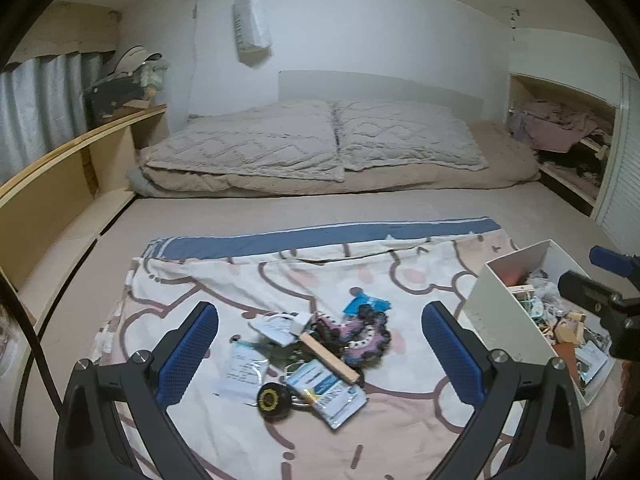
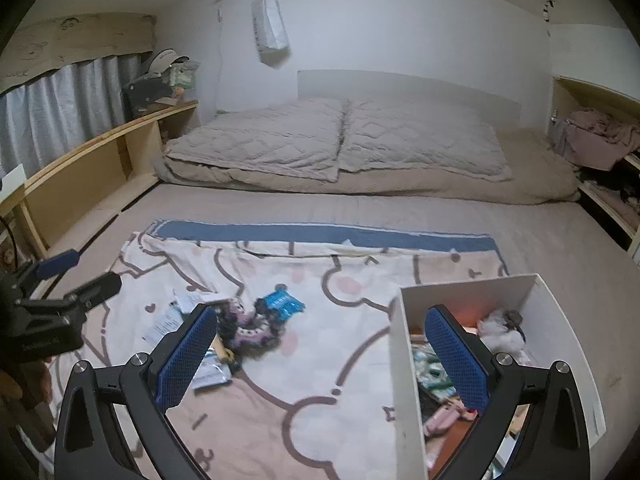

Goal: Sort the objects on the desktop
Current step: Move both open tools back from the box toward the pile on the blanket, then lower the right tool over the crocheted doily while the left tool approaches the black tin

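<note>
Left wrist view is showing my left gripper (image 1: pixel 320 354) hovering with fingers spread wide, nothing between them, directly over the pile (image 1: pixel 308 356). A wooden stick (image 1: pixel 330 356) is lying diagonally across it, running from upper left to lower right. My right gripper (image 2: pixel 320 354), also gaping and empty, is hanging over the white box (image 2: pixel 408 364) rim, farther from the pile. Beyond, folded bedding (image 1: pixel 320 148) is lying.
</note>
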`<state>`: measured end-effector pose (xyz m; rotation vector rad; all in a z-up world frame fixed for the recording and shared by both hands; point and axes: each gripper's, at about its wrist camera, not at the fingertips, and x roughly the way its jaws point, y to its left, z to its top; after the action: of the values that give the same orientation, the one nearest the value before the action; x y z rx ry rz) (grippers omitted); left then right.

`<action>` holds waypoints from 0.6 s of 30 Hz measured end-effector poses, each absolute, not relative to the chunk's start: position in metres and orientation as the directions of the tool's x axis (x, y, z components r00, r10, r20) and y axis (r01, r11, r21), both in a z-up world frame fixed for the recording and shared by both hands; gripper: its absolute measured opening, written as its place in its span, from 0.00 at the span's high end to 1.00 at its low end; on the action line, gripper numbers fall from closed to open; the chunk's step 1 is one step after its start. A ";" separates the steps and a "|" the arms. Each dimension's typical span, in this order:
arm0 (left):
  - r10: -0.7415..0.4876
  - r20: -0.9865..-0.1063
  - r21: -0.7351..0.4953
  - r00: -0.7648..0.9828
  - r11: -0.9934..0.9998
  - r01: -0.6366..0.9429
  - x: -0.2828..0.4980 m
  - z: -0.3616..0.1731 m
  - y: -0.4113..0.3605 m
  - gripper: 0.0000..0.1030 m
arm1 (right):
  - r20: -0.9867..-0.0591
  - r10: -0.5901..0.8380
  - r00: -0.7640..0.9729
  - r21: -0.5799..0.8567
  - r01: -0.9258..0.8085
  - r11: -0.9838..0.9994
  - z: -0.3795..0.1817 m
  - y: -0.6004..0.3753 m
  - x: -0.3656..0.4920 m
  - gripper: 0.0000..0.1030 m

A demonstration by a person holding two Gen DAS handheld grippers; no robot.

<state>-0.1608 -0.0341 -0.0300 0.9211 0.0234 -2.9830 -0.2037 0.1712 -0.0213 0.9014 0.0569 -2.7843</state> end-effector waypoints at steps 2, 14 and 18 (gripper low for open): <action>-0.023 -0.566 -0.014 -0.824 -0.999 0.038 -0.162 -0.031 -0.041 0.01 | -0.587 -0.198 -0.785 0.026 0.227 -0.974 -0.020 0.164 -0.209 0.00; -0.091 -0.617 -0.055 -0.781 -0.986 0.159 -0.176 -0.051 -0.087 0.01 | -0.663 -0.214 -0.717 0.042 0.250 -0.967 -0.067 0.144 -0.248 0.00; -0.104 -0.644 -0.049 -0.758 -0.983 0.177 -0.184 -0.065 -0.098 0.01 | -0.696 -0.227 -0.681 0.064 0.256 -0.964 -0.083 0.139 -0.263 0.00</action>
<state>-0.1835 -0.0982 -0.0648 1.0197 0.1610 -2.8076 -0.2633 0.1387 -0.0832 1.0940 0.0559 -2.6603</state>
